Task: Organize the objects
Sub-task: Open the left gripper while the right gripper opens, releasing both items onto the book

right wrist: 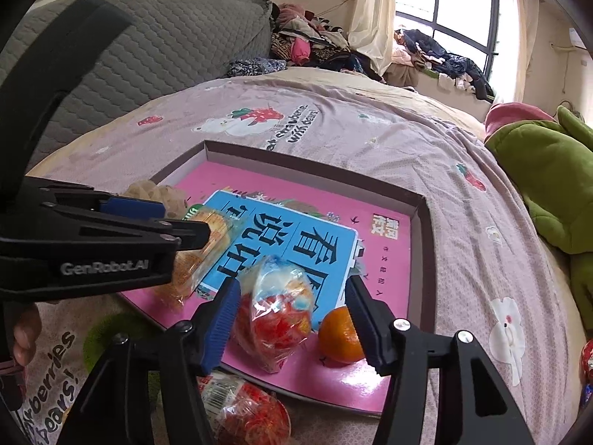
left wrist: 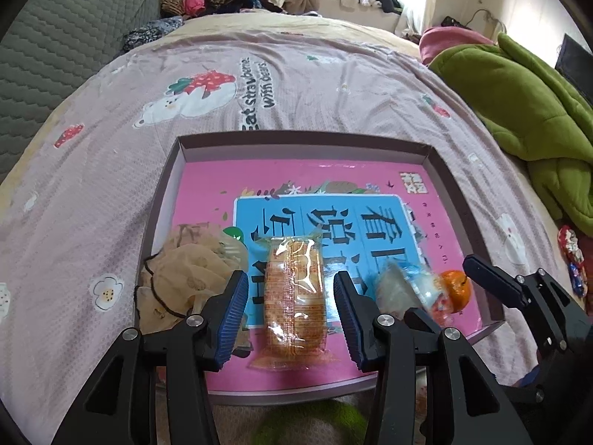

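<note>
A shallow pink box lid (left wrist: 296, 140) (right wrist: 315, 165) with a blue label lies on the bed. In it are an orange-wrapped snack cake (left wrist: 296, 289) (right wrist: 218, 230), a clear bag of red and white sweets (right wrist: 274, 315) (left wrist: 404, 289), a small orange (right wrist: 335, 337) (left wrist: 457, 287) and a beige mesh bag (left wrist: 185, 270) (right wrist: 155, 191). My left gripper (left wrist: 292, 315) (right wrist: 185, 218) is open astride the cake, its pads clear of the wrapper. My right gripper (right wrist: 292, 322) (left wrist: 441, 289) stands open around the sweet bag, with the orange by its right finger.
A second bag of red sweets (right wrist: 244, 408) lies on the pink bedspread (left wrist: 296, 85) just outside the lid's near edge. A green blanket (left wrist: 519, 104) is heaped at the right, a grey quilted headboard (left wrist: 55, 55) at the left. A person's fingers (right wrist: 22, 333) show at the left edge.
</note>
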`<state>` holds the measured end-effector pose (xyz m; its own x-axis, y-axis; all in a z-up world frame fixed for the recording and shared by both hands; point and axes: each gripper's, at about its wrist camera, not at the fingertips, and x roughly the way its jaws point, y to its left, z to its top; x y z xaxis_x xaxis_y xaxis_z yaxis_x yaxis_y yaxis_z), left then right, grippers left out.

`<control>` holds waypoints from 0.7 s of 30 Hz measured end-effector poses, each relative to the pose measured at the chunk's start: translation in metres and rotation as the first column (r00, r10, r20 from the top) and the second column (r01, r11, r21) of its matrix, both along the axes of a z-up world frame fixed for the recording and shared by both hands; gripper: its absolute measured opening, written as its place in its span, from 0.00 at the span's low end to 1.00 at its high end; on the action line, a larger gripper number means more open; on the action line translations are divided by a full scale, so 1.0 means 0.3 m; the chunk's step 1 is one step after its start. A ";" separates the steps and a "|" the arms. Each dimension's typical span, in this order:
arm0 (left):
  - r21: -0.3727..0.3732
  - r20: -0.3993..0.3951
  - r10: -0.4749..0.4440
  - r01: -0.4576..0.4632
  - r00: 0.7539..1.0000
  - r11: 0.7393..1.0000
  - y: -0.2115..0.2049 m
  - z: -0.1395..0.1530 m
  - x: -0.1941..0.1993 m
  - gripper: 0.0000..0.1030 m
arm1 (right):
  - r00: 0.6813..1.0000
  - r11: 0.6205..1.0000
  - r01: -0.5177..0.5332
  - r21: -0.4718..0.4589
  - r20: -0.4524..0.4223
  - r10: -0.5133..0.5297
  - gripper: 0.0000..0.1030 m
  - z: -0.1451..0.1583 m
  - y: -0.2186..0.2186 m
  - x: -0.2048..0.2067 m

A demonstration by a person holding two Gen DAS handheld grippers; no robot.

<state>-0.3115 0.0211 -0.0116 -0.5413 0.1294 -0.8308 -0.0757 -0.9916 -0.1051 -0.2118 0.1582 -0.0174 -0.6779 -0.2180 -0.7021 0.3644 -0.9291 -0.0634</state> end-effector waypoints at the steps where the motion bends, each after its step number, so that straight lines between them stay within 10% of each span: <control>1: 0.005 -0.004 -0.004 0.004 1.000 1.000 0.002 0.008 0.005 0.48 | 1.000 1.000 0.003 -0.008 0.001 -0.003 0.57 0.005 0.005 0.000; 21: 0.006 -0.089 0.006 -0.005 0.996 1.000 -0.001 0.173 0.137 0.48 | 0.998 0.996 0.044 -0.072 -0.050 -0.047 0.58 0.149 0.072 0.030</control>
